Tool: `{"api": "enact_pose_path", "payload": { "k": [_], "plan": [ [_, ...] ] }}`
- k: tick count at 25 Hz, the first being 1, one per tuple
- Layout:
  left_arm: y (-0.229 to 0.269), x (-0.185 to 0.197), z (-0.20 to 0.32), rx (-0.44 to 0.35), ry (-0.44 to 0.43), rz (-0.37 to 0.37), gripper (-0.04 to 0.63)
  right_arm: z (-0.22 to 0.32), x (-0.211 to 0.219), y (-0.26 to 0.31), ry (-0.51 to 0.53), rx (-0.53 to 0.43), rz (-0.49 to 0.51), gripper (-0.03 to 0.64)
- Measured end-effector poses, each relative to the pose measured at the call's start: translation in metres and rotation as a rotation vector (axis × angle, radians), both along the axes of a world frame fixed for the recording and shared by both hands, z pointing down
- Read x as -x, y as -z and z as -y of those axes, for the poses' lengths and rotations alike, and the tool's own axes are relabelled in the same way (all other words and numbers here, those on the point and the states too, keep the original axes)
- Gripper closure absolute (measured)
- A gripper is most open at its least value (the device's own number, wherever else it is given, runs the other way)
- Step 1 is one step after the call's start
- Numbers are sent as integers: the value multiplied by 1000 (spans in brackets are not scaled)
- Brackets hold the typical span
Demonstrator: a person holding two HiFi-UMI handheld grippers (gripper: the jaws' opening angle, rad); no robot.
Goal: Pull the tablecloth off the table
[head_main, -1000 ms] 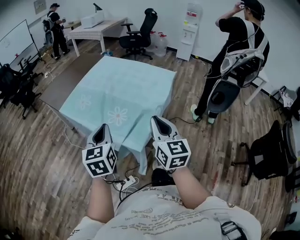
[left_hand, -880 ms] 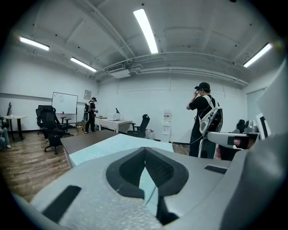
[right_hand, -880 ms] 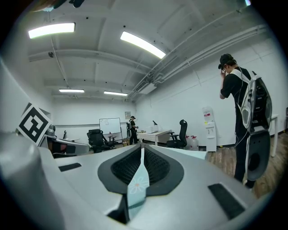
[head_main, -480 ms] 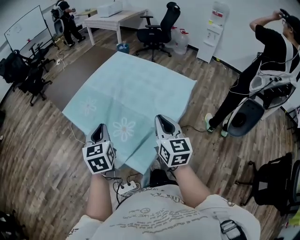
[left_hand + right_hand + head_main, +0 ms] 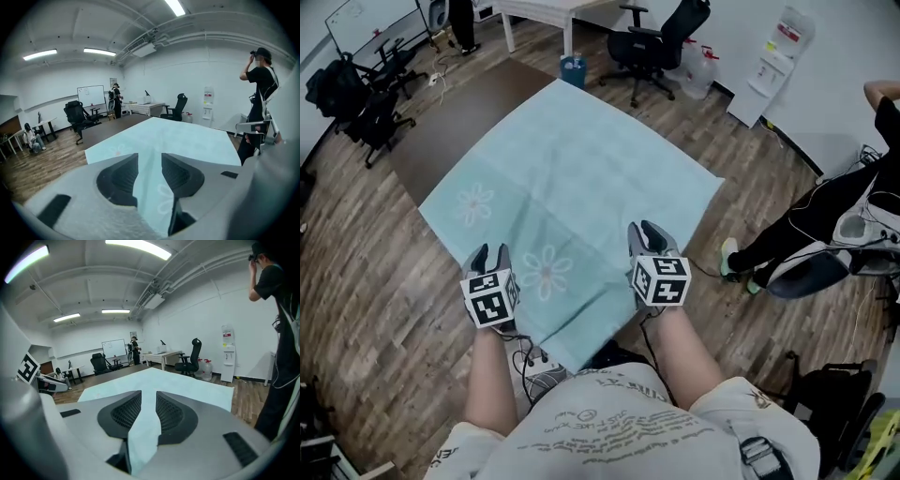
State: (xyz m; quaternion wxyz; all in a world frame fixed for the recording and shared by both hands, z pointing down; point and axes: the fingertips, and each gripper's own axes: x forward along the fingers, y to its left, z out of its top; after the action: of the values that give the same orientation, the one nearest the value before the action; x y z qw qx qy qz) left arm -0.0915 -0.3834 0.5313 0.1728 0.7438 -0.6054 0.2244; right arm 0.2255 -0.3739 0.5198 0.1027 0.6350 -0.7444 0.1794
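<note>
Head view: left tool (image 5: 490, 251) and right tool (image 5: 649, 228), at the tabletop's (image 5: 457, 117) near edge, are opening narrowly around the tablecloth (image 5: 572, 169), probably to regrip; the cloth covers most of the tabletop.

**One of Most Things, Three Bystanders**

One tablecloth (image 5: 581, 178) lies on one table (image 5: 441, 131). Beyond the table's far corner are one white desk (image 5: 548, 7), one blue bin (image 5: 573, 70), one water dispenser (image 5: 785, 42) and one whiteboard (image 5: 366, 21). Two black office chairs are plain: one (image 5: 661, 42), another (image 5: 375, 117). Three bystanders: standing (image 5: 260, 93), by the whiteboard (image 5: 115, 101), seated (image 5: 30, 138).
</note>
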Motion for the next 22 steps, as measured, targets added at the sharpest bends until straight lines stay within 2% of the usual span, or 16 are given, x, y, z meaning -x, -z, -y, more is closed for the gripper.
{"api": "enact_pose_path", "payload": {
  "k": [5, 10, 13, 22],
  "plan": [
    [-52, 10, 29, 103, 29, 24, 366, 42, -29, -49, 4, 117, -30, 473],
    [-101, 20, 52, 200, 58, 43, 316, 75, -60, -101, 3, 235, -89, 399],
    [-125, 30, 63, 251, 71, 50, 284, 89, -78, -131, -6, 308, -128, 379],
    [-175, 51, 82, 360, 117, 95, 278, 116, -121, -187, -38, 453, -164, 364]
  ]
}}
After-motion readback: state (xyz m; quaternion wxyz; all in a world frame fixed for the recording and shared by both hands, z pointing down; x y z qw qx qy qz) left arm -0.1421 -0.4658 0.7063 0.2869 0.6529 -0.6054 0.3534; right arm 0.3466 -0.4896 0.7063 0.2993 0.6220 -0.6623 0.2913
